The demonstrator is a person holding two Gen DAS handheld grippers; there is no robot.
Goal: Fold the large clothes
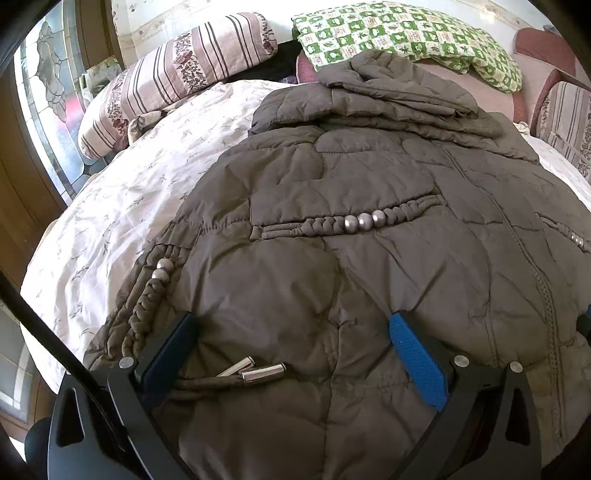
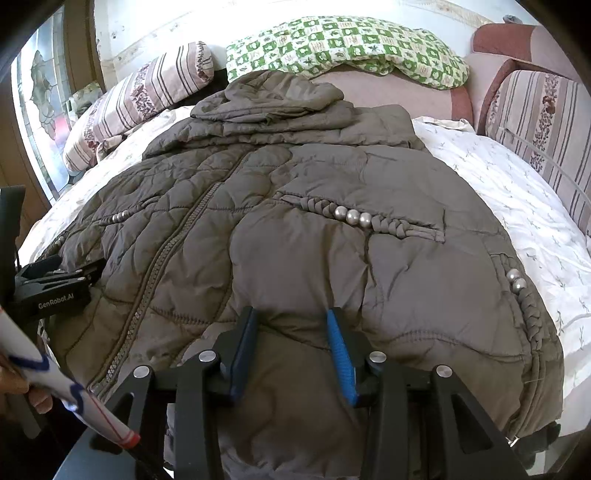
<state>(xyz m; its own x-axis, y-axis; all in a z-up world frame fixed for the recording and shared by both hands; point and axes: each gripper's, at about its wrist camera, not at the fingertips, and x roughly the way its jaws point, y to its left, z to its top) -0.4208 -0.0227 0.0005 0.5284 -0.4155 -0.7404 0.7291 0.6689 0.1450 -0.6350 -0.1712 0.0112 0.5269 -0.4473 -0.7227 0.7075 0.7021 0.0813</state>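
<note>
A large grey-brown quilted jacket [image 1: 369, 221] lies front up on the bed, hood [image 1: 399, 85] folded at the far end; it also shows in the right wrist view [image 2: 295, 229]. My left gripper [image 1: 291, 332] is open wide over the jacket's lower left hem, jaws either side of the fabric, near two metal-tipped drawstrings [image 1: 258, 371]. My right gripper [image 2: 291, 325] is partly open over the lower right hem, fabric between its blue pads [image 2: 340, 347]. A central zipper [image 2: 173, 243] runs down the jacket. The left gripper's body [image 2: 55, 284] shows at the left of the right wrist view.
The bed has a white floral quilt [image 1: 129, 206]. A striped pillow [image 1: 177, 70] and a green checkered pillow [image 1: 406, 33] lie at the head. A striped cushion [image 2: 539, 122] stands at the right. A stained-glass window [image 1: 48, 92] is at the left.
</note>
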